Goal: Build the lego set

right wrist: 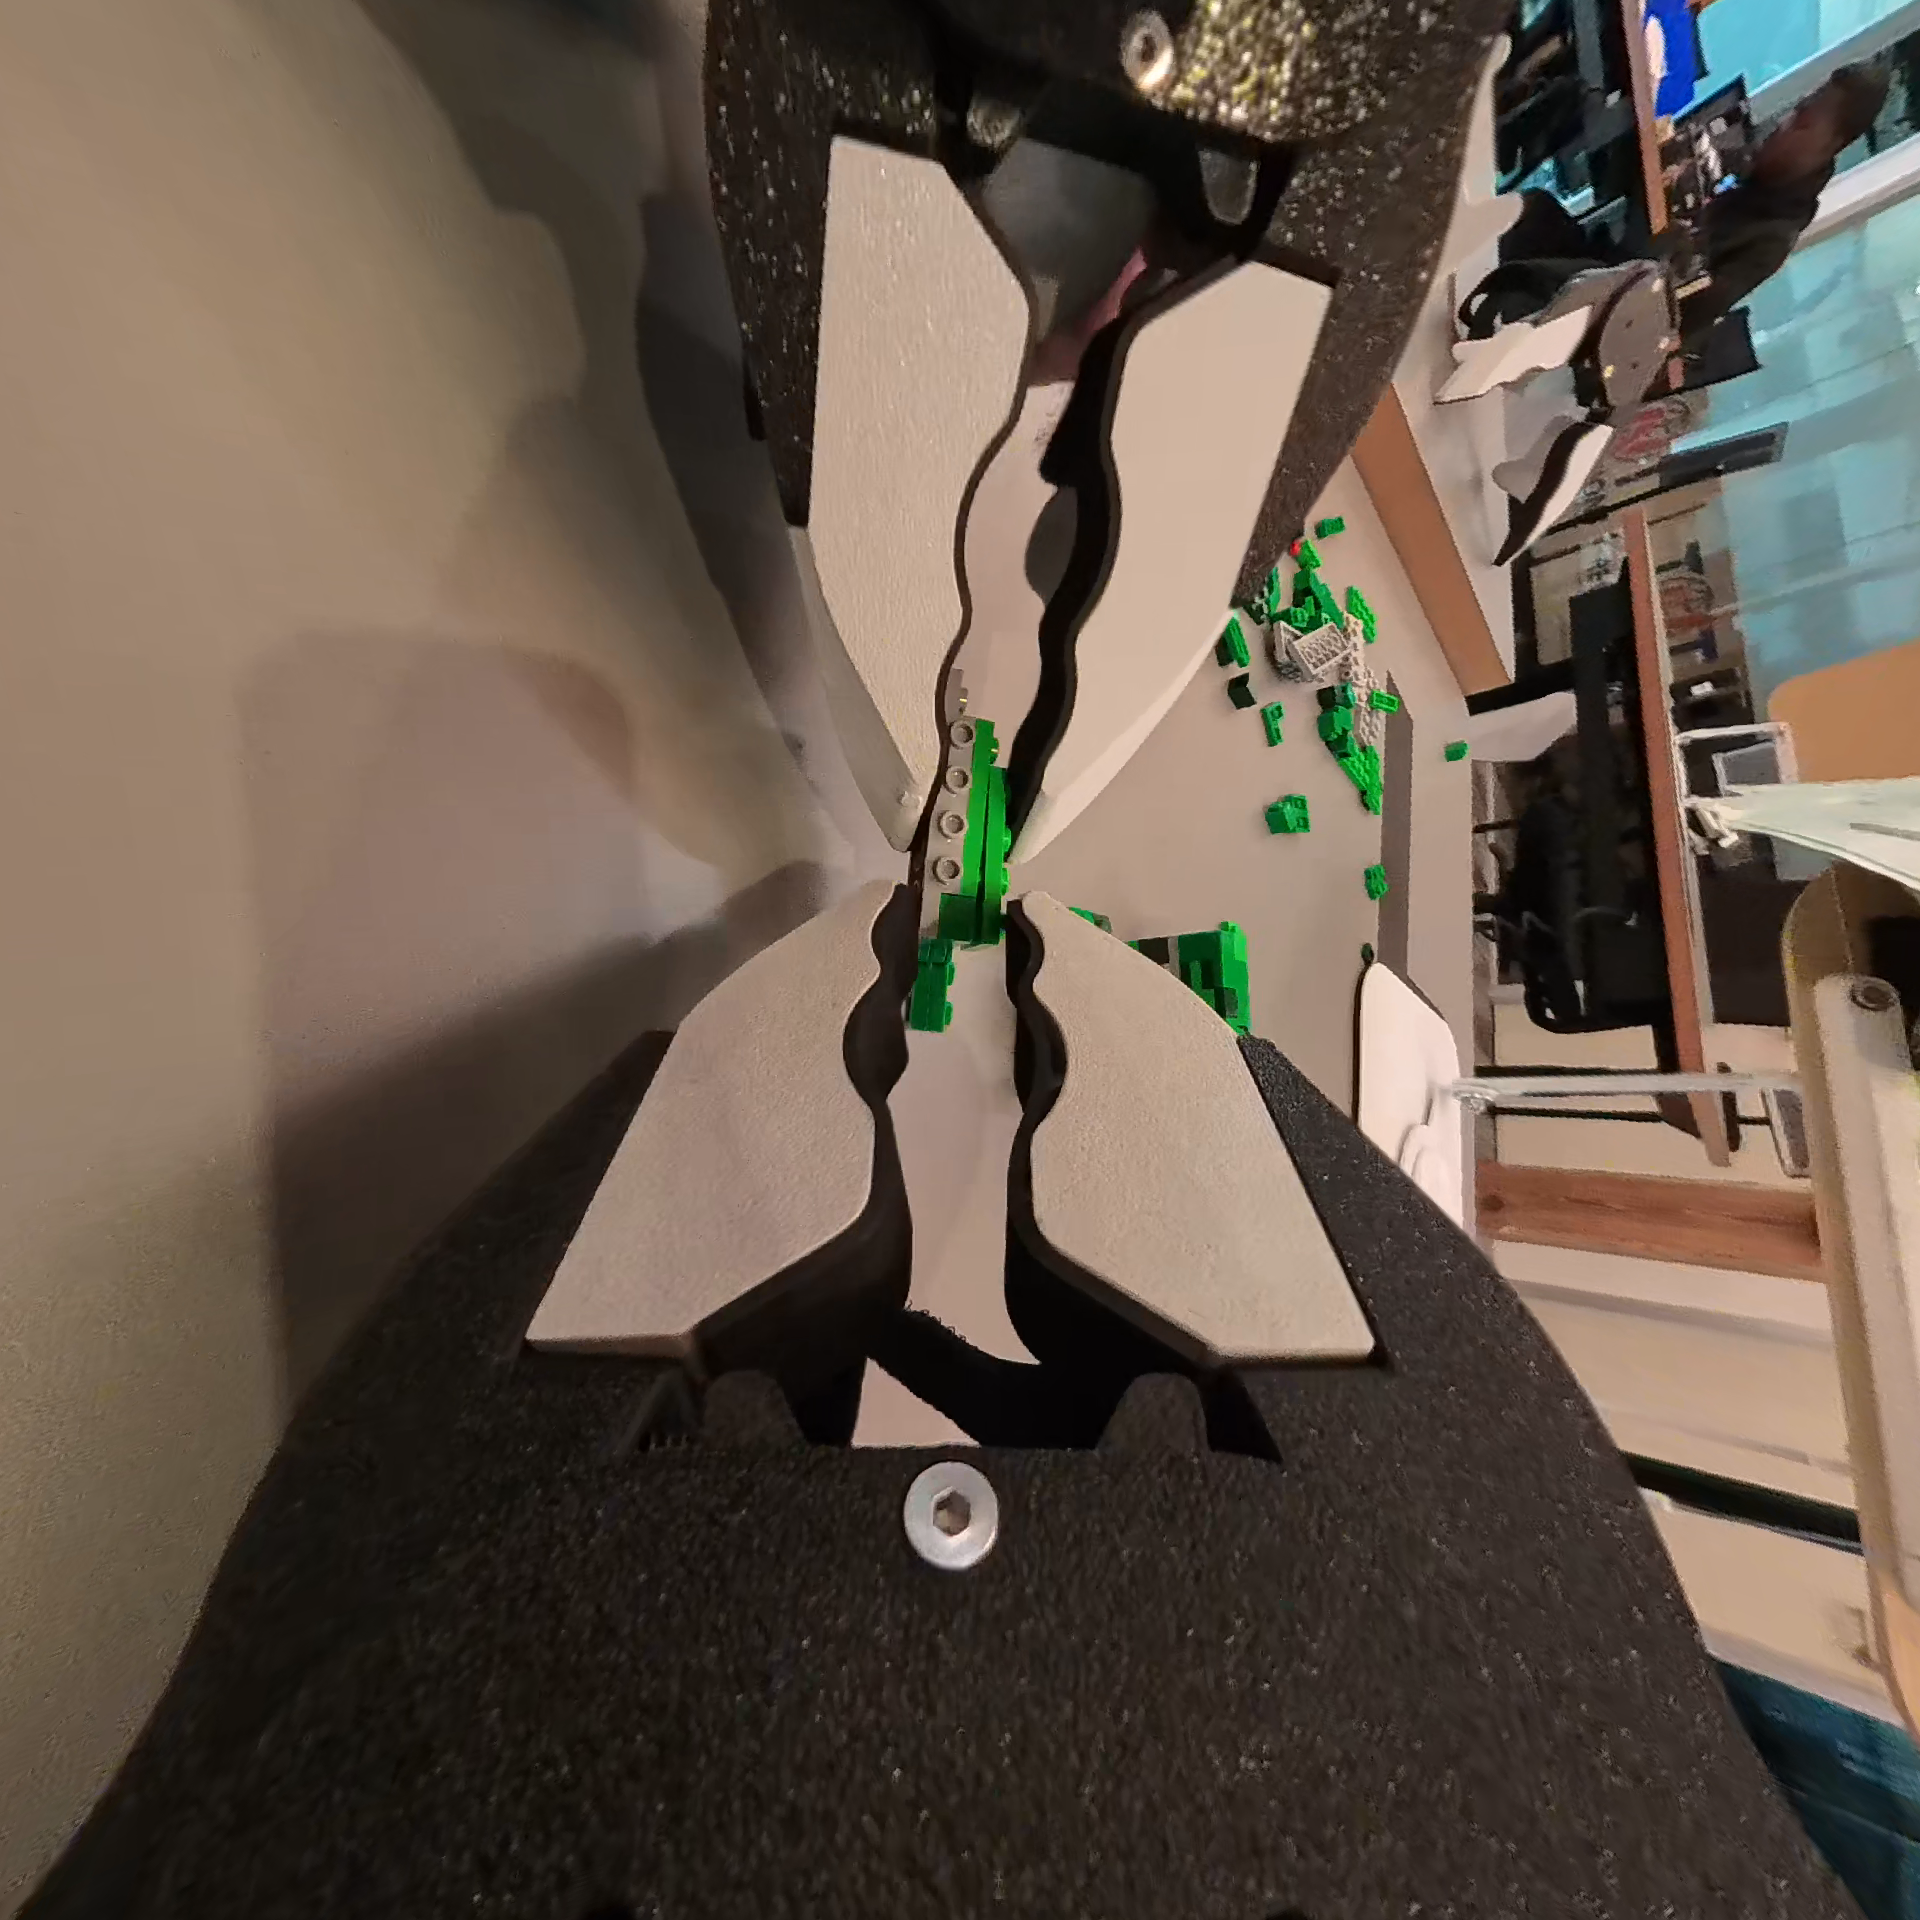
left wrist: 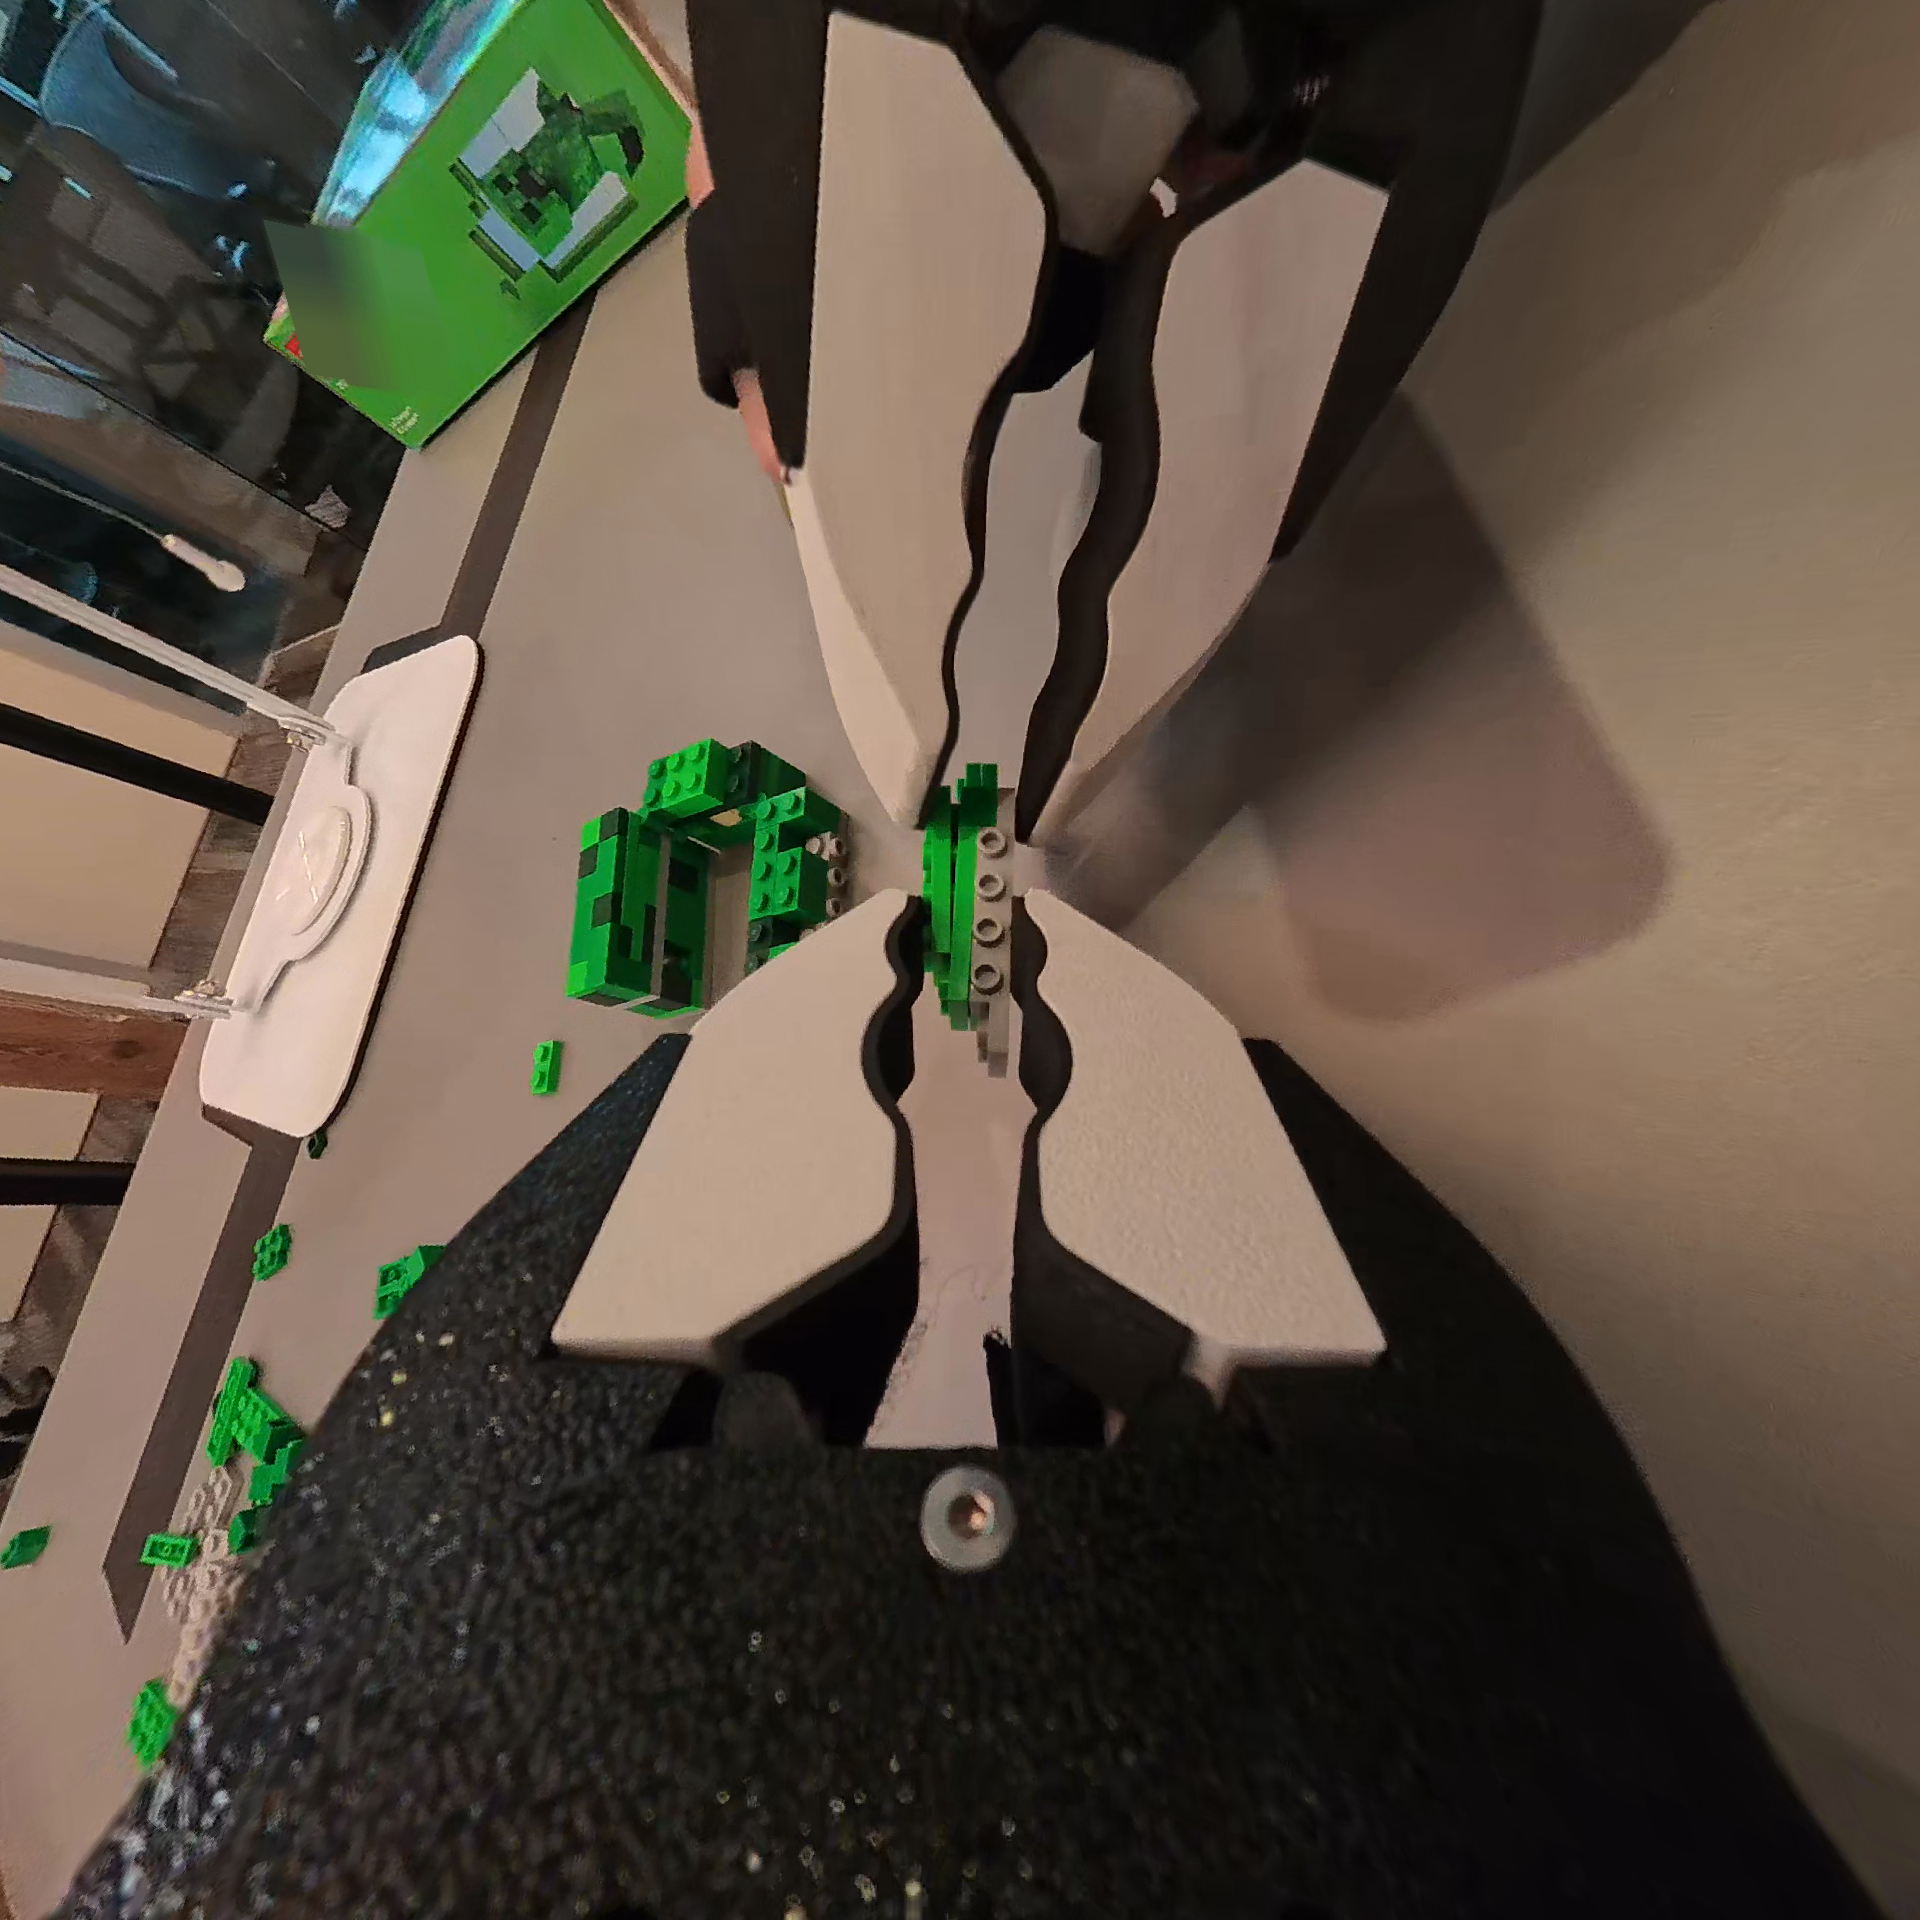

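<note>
A small stack of green and grey plates (left wrist: pixel 951 883) is held in the air between both grippers. My left gripper (left wrist: pixel 977 906) comes from below in the left wrist view and is shut on its lower end. My right gripper (left wrist: pixel 977 816) comes from above and is shut on its upper end. In the right wrist view my right gripper (right wrist: pixel 961 899) is at the bottom, the left gripper (right wrist: pixel 966 831) at the top, and the stack (right wrist: pixel 982 821) sits between them. A partly built green model (left wrist: pixel 707 883) stands on the table just behind; it also shows in the right wrist view (right wrist: pixel 1195 966).
Loose green and grey bricks (left wrist: pixel 249 1423) lie scattered on the grey table; they also show in the right wrist view (right wrist: pixel 1320 644). A green set box (left wrist: pixel 499 208) stands at the far edge. A white pad (left wrist: pixel 332 883) lies near the model. Chairs and desks stand beyond the table.
</note>
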Tool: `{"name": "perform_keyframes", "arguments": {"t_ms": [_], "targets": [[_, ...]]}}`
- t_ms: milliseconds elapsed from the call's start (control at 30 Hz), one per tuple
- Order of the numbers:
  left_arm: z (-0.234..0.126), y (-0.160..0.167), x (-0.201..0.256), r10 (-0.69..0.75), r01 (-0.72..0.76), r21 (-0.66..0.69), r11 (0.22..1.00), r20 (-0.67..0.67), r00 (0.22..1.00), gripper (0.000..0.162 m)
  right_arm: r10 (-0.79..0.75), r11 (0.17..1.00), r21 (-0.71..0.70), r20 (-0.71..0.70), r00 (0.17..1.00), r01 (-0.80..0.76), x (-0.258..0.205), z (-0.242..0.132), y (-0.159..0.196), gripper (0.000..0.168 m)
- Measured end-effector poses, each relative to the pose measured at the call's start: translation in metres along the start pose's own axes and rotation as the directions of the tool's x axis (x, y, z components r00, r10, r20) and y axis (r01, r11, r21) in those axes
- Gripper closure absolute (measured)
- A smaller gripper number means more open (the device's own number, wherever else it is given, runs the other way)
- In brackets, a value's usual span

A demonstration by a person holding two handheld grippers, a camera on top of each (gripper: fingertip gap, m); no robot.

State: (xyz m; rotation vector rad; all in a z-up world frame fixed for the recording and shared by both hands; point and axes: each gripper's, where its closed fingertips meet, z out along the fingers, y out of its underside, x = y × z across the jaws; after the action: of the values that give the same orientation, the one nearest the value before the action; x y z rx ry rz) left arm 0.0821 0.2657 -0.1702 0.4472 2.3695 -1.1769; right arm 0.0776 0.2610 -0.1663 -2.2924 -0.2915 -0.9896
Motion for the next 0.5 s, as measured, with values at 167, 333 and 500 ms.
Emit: {"name": "perform_keyframes", "arguments": {"t_ms": [167, 333, 500], "targets": [[-0.0012, -0.001, -0.0004, 0.015, -0.015, 0.004, 1.0, 0.007, 1.0, 0.147, -0.064, 0.997, -0.046, -0.012, 0.998, 0.063, 0.0003, -0.0003, -0.0007, 0.154], [0.0009, 0.002, 0.0021, 0.024, -0.024, -0.013, 1.0, -0.004, 1.0, 0.147, -0.11, 0.99, -0.084, -0.003, 0.994, 0.109, -0.0034, 0.0019, 0.0015, 0.155], [0.0012, 0.003, 0.0032, 0.014, -0.015, -0.007, 1.0, -0.015, 1.0, 0.147, -0.072, 0.996, -0.059, 0.01, 0.997, 0.072, -0.0045, 0.0025, 0.0009, 0.155]]}}
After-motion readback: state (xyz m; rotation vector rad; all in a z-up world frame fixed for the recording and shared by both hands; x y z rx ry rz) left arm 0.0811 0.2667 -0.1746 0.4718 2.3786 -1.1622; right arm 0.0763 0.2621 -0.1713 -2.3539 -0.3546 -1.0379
